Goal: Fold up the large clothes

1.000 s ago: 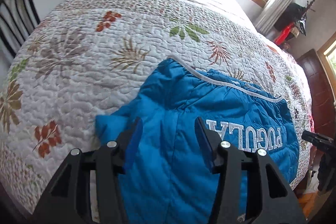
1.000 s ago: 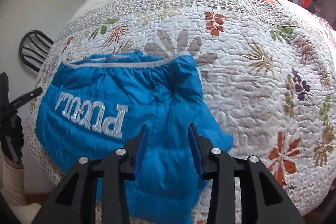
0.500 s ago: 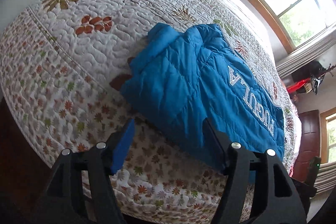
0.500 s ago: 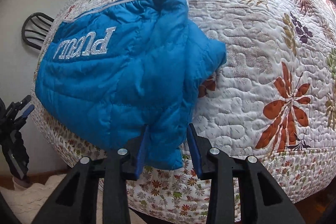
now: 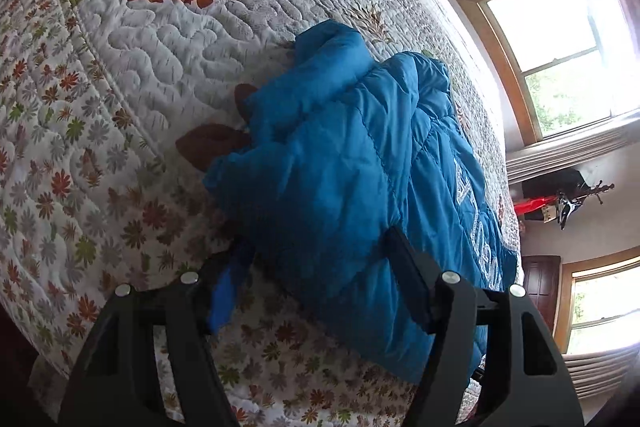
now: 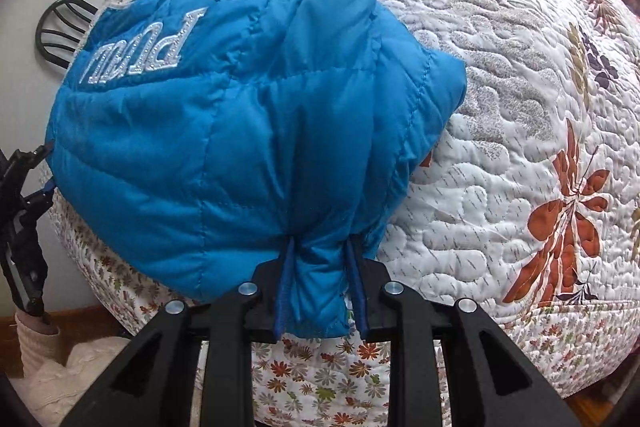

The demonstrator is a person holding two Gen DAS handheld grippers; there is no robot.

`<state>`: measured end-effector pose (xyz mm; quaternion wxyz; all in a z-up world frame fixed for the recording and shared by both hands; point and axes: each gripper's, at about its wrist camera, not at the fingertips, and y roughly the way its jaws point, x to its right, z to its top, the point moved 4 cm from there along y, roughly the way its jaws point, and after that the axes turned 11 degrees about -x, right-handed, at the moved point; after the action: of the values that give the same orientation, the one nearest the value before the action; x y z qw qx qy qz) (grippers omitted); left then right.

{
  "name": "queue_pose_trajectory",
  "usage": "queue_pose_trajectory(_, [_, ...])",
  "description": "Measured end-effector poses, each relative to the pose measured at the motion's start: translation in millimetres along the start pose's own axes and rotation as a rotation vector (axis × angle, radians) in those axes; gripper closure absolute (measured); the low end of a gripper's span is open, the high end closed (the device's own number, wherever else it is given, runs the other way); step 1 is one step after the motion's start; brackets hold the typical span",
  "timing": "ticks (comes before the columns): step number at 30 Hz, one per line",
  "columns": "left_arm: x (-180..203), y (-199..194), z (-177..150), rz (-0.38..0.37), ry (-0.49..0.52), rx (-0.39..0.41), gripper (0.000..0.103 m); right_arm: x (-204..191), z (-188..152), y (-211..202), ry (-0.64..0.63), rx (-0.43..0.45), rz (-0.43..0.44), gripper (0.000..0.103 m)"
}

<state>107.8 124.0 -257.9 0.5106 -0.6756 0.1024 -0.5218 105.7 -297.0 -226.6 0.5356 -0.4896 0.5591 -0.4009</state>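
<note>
One puffy quilted blue jacket (image 6: 248,131) bunches between right hand-held gripper (image 6: 320,267) pads.

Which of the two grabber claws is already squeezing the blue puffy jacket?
The right gripper: its jaws have just been closing and now pinch the blue jacket's hanging edge. The left gripper stands wide open around the jacket's other end.

The right tongs (image 6: 320,287) pointed steeply downward, their jaws having just closed in until both blue pads (image 6: 285,287) pinched a fold of padded blue fabric between them. The left tongs (image 5: 316,287) tilted down at a gentler slant, rolled to one side, jaws spread wide, blue fabric lying loosely between them, neither pad pressing.
</note>
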Motion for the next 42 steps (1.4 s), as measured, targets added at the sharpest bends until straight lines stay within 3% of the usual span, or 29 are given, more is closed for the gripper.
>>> queue_pose_trajectory(5, [-9.8, 7.8, 17.1, -0.068, -0.037, 0.002, 0.036, -2.4, 1.6, 0.8, 0.002, -0.004, 0.006, 0.078])
queue_pose_trajectory(9, [-17.2, 12.9, 20.7, -0.125, -0.067, 0.002, 0.057, 0.2, -0.7, 1.0, 0.007, -0.007, 0.006, 0.077])
queue_pose_trajectory(12, [-15.0, 12.9, 14.8, -0.106, -0.038, 0.024, 0.071, 3.4, 2.3, 2.2, 0.011, -0.011, 0.005, 0.077])
queue_pose_trajectory(14, [-12.7, 14.4, 11.1, -0.084, -0.023, 0.036, 0.074, 4.5, 4.2, 3.9, 0.011, -0.013, -0.003, 0.077])
queue_pose_trajectory(20, [-26.1, 24.8, 9.5, -0.158, -0.019, 0.016, 0.074, 0.4, 10.1, 10.8, 0.012, -0.022, -0.025, 0.075])
queue_pose_trajectory(24, [-24.0, 26.5, 7.1, -0.133, 0.029, 0.035, 0.074, -1.6, 16.0, 15.2, 0.012, -0.03, -0.029, 0.075])
queue_pose_trajectory(39, [-17.9, 29.4, 1.7, -0.117, 0.039, 0.049, 0.075, 5.2, 17.5, 23.4, 0.021, 0.006, -0.005, 0.074])
queue_pose_trajectory(42, [-10.2, 26.1, 1.7, -0.074, 0.045, 0.059, 0.078, 7.5, 16.9, 22.6, 0.019, 0.014, 0.01, 0.073])
